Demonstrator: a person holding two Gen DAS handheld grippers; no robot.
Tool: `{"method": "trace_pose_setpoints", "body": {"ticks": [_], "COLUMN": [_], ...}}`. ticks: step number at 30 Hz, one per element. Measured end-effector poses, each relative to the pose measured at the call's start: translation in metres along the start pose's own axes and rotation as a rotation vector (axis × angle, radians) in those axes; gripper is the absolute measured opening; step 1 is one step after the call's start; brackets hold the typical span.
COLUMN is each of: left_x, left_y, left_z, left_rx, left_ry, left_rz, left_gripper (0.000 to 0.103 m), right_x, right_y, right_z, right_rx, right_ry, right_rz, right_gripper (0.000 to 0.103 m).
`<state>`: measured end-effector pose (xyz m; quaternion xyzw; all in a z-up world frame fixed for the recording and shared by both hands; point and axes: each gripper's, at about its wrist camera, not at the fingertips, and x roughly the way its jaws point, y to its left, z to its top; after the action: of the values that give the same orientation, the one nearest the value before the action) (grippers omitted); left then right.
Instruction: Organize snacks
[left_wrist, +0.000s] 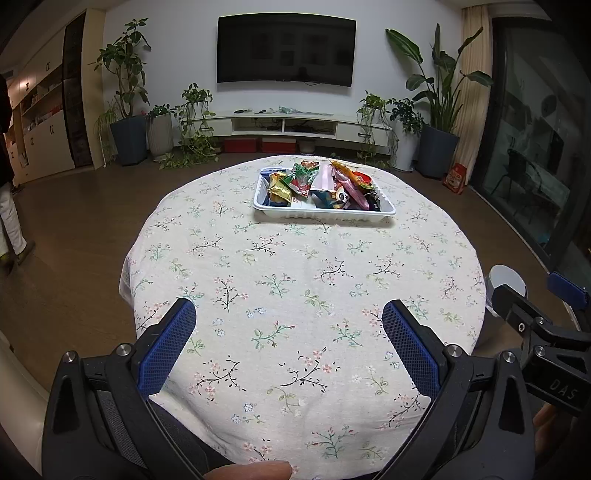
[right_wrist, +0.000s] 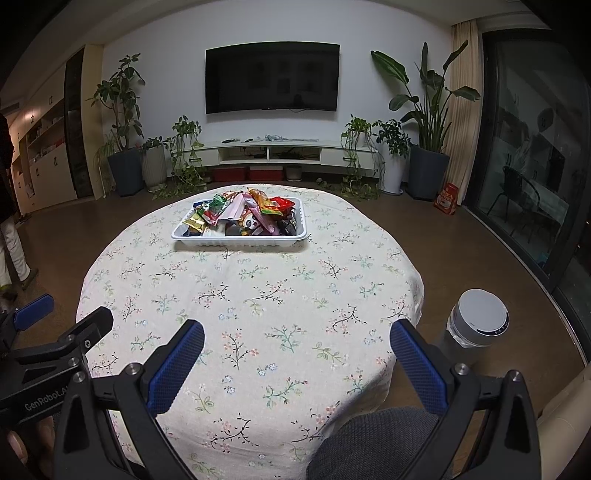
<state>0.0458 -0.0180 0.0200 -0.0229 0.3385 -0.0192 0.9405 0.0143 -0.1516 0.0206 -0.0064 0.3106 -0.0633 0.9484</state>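
Snacks (left_wrist: 325, 186) heaped in white tray (left_wrist: 325, 213) near far edge of tabletop (left_wrist: 295, 295); none seen loose on floral cloth. Judgement: collection into tray looks done; sorting within tray possibly outstanding. Left gripper (left_wrist: 290, 325) over near edge, fingers spread wide, holding nothing. Right gripper (right_wrist: 297, 345) likewise spread and empty, well apart from tray. Right view alone shows whole grey-capped bottle (right_wrist: 476, 325) beyond right edge; left view shows only part.

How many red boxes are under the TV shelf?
2. Both sit on the floor under the white TV shelf: the left red box and the right red box, side by side. More could be hidden behind the table.
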Motion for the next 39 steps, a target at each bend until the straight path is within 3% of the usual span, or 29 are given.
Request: {"method": "trace_pose_setpoints", "body": {"ticks": [29,39], "left_x": [0.001,0.002], "left_y": [-0.001,0.001], "left_z": [-0.001,0.0], "left_rx": [0.011,0.03], "left_ry": [0.003,-0.016], "left_rz": [-0.008,0.012], "left_gripper": [0.102,0.102], "right_x": [-0.001,-0.003], "right_y": [-0.001,0.001], "right_z": [0.003,-0.013], "right_rx": [0.001,0.002], "right_ry": [0.005,0.017], "right_rz": [0.002,0.005], "right_gripper": [0.103,0.103]}}
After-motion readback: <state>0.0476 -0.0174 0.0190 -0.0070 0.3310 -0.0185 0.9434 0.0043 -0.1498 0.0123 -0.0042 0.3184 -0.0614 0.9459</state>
